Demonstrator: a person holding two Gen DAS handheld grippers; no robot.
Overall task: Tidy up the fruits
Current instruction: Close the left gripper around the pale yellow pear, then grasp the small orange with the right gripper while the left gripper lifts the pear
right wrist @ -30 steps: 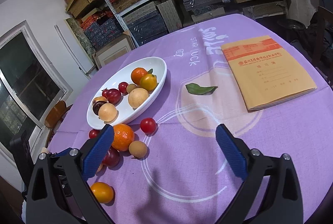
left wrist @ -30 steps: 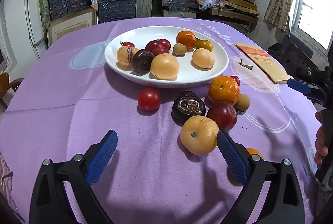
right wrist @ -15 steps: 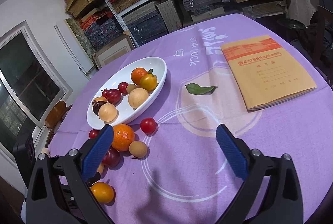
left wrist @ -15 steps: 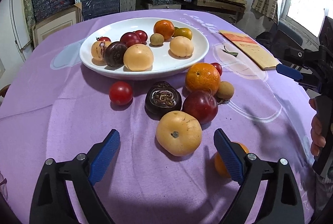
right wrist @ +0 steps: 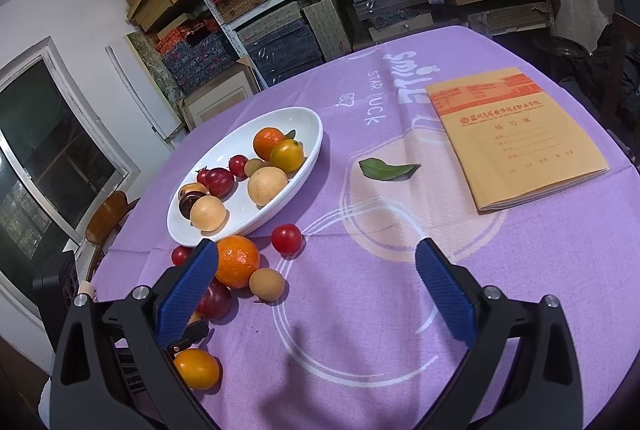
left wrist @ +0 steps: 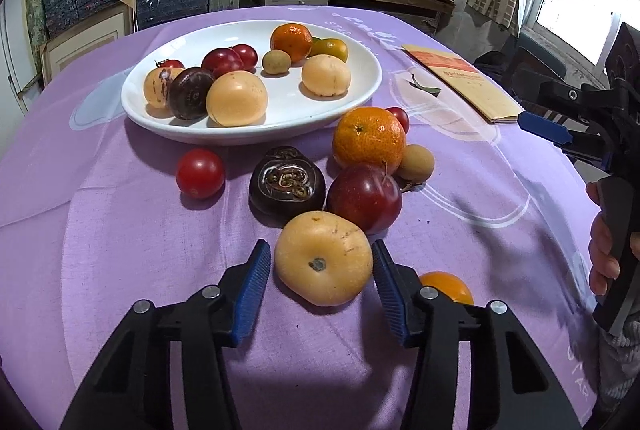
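A white oval plate (left wrist: 352,106) (right wrist: 308,158) on the purple cloth holds several fruits. In front of it lie a cherry tomato (left wrist: 200,173), a dark purple fruit (left wrist: 286,185), an orange (left wrist: 368,139), a red plum (left wrist: 364,198), a small tan fruit (left wrist: 415,162) and a pale yellow fruit (left wrist: 323,257). My left gripper (left wrist: 322,284) straddles the pale yellow fruit, jaws narrowed with a small gap on each side. A small orange fruit (left wrist: 448,286) (right wrist: 197,368) lies just right of it. My right gripper (right wrist: 316,290) is wide open and empty above the cloth; it also shows in the left wrist view (left wrist: 544,128).
A tan exercise book (right wrist: 516,138) and a green leaf (right wrist: 386,169) lie on the cloth right of the plate. Another cherry tomato (right wrist: 286,238) sits by the plate's near rim. Shelves of boxes stand behind the table. A window is at the right.
My left gripper has moved forward and narrowed its jaws around the pale yellow fruit. The right gripper has stayed nearly still.
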